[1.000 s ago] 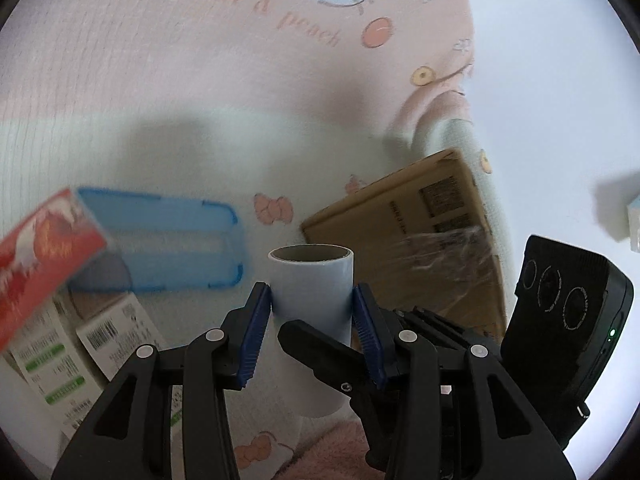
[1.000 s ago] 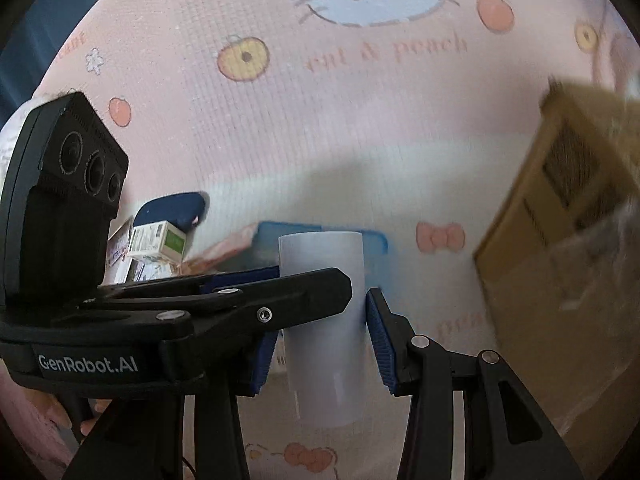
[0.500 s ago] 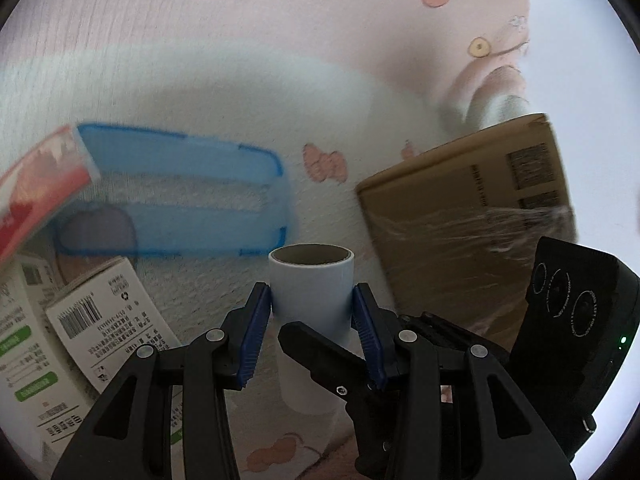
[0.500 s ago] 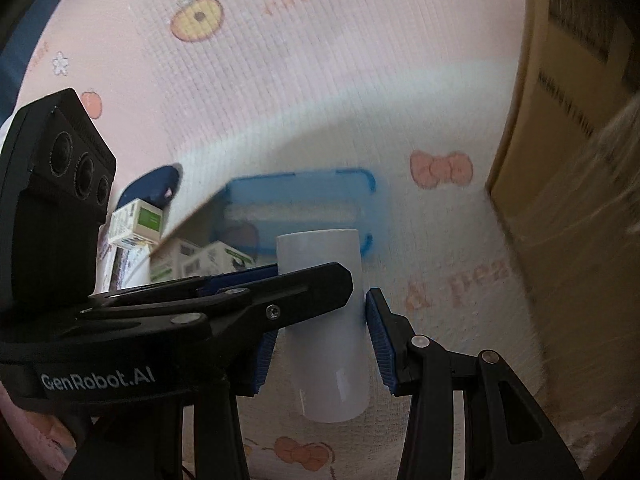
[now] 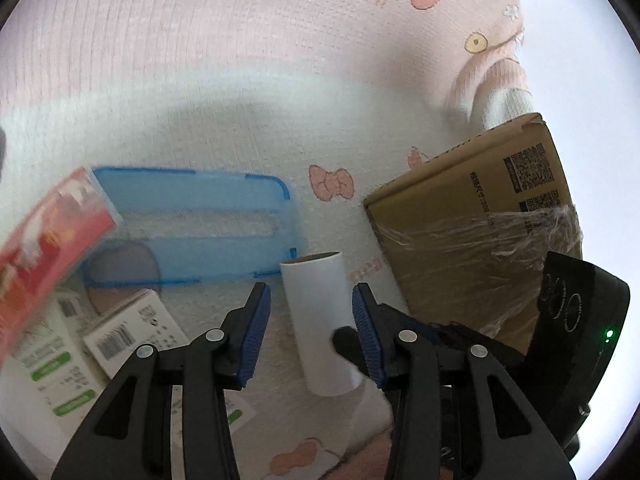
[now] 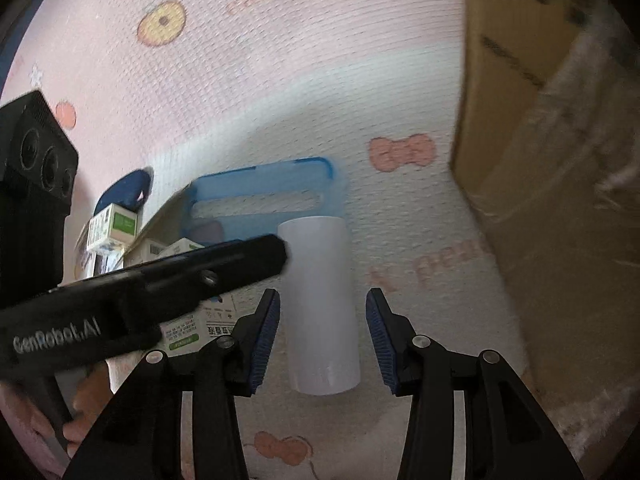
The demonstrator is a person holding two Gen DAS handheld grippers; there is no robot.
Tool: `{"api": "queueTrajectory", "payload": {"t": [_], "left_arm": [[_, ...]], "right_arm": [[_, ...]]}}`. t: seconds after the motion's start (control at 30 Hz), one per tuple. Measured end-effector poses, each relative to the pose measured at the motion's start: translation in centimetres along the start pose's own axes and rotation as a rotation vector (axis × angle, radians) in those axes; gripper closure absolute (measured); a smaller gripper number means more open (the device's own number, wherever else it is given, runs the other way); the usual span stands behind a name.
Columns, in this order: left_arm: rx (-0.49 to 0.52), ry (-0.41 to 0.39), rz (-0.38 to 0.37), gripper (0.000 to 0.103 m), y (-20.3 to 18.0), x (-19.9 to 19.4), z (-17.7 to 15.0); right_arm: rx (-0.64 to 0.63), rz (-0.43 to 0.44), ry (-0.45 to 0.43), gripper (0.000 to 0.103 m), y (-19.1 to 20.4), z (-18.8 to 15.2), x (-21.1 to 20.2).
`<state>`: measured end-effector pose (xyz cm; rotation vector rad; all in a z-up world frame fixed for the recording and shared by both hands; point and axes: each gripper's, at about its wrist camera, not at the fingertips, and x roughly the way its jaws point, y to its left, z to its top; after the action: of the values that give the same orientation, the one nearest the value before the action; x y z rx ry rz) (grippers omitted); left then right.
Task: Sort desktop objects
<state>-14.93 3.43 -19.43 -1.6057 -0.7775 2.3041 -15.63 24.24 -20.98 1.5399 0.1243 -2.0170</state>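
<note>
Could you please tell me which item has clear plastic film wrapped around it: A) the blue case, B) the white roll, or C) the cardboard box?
C: crinkled clear film crosses the cardboard box, while the white roll and the blue case are bare.

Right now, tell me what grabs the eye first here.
A white paper roll sits dead centre, framed by the left gripper and the right gripper. To its right looms a brown cardboard box wrapped in clear film; to its left a blue plastic frame lies on the pink cartoon blanket.
</note>
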Motion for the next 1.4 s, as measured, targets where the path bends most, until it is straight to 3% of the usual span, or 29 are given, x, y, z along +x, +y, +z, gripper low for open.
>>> {"api": "queueTrajectory", "payload": {"t": [0.13, 0.23, 0.33, 0.47, 0.53, 0.57, 0.6, 0.8, 0.83, 0.9, 1.03, 1.4], "left_arm": [[0.096, 0.001, 0.049, 0.056, -1.2, -0.7, 0.4], [0.224, 0.056, 0.107, 0.048, -2.5, -0.2, 0.9], [0.346, 0.096, 0.176, 0.047, -3.7, 0.6, 1.3], [0.470, 0.078, 0.203, 0.048, -5.4, 1.3, 1.8], [0.497, 0.073, 0.187, 0.070, -5.8, 1.6, 2.1], [0.510, 0.082, 0.186, 0.083, -6.0, 2.0, 2.3], [0.516, 0.089, 0.186, 0.086, -6.1, 2.3, 2.4], [0.519, 0.106, 0.180, 0.086, -6.1, 4.3, 3.8], [0.515, 0.108, 0.177, 0.086, -6.1, 4.6, 4.1], [0.515, 0.111, 0.180, 0.086, -6.2, 5.1, 4.7], [0.518, 0.158, 0.173, 0.086, -6.1, 6.5, 5.3], [0.573, 0.270, 0.273, 0.090, -5.2, 6.6, 2.1]], "right_arm": [[0.010, -0.008, -0.025, 0.061, -0.2, -0.7, -1.3], [0.058, -0.012, -0.043, 0.060, -0.5, -1.6, -2.1], [0.136, -0.017, -0.057, 0.051, -0.8, -2.6, -2.6], [0.214, -0.028, -0.060, 0.051, -1.1, -4.3, -3.0], [0.256, -0.062, -0.064, 0.052, -1.4, -5.1, -3.0], [0.274, -0.077, -0.057, 0.058, -1.6, -5.3, -2.9], [0.296, -0.092, -0.043, 0.065, -1.9, -5.5, -2.8], [0.438, -0.109, 0.055, 0.065, -4.4, -6.4, -0.9], [0.440, -0.107, 0.061, 0.066, -4.5, -6.4, -0.8], [0.434, -0.111, 0.057, 0.079, -4.4, -6.3, -0.6], [0.415, -0.093, 0.067, 0.080, -4.1, -5.5, -0.1], [0.428, -0.158, 0.053, 0.080, -5.1, -5.1, -0.4]]}}
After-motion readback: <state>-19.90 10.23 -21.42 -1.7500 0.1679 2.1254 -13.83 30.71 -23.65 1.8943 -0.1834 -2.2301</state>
